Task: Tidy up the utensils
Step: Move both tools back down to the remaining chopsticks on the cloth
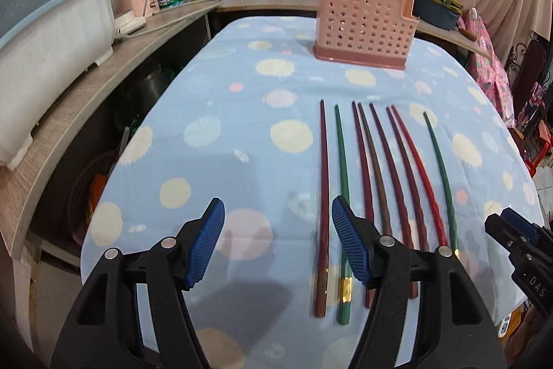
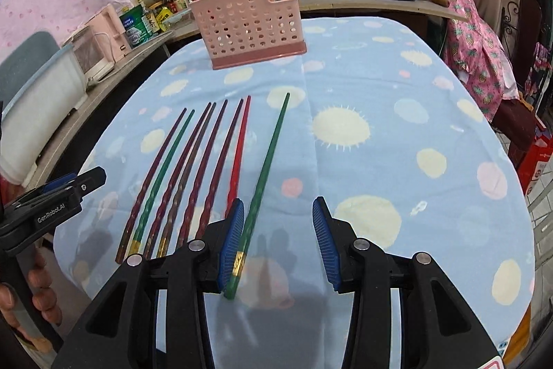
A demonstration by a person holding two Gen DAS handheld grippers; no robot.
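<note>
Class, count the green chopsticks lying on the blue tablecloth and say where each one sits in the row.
2. One green chopstick lies second from the row's left end; the other green chopstick lies at the right end, apart from the rest. None looks hidden.

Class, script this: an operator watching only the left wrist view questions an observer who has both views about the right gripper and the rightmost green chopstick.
Operator: I see only an edge of the right gripper. Is it open?
Observer: Yes, its jaws are wide apart and hold nothing.
Operator: Where is it relative to the rightmost green chopstick?
Observer: The chopstick's thick end lies between the gripper's two fingers, close beside the blue pad on the left. I cannot tell whether they touch.
</note>
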